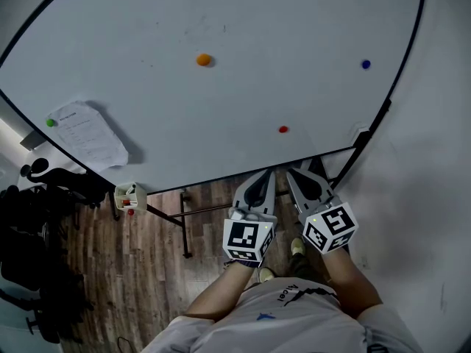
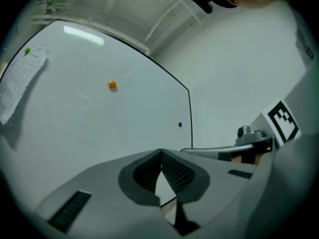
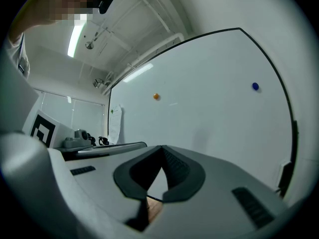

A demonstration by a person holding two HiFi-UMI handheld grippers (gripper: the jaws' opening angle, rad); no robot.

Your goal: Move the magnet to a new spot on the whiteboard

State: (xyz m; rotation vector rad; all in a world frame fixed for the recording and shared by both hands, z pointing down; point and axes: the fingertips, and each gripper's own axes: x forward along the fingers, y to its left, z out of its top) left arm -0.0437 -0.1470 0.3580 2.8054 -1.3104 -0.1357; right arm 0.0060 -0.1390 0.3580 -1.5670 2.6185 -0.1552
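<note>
Head view: four magnets are seen on the whiteboard (image 1: 243,13), well apart from one another: an orange magnet (image 1: 204,60) high in the middle, a blue magnet (image 1: 366,64) toward the right edge, a red magnet (image 1: 283,129) near the bottom edge, and a green magnet (image 1: 51,122) by which a paper (image 1: 88,134) is pinned at the left. The left gripper (image 1: 263,179) and right gripper (image 1: 302,176) are held side by side below the bottom edge, clear of every magnet. In each gripper view the jaws are seen closed together, with nothing held.
</note>
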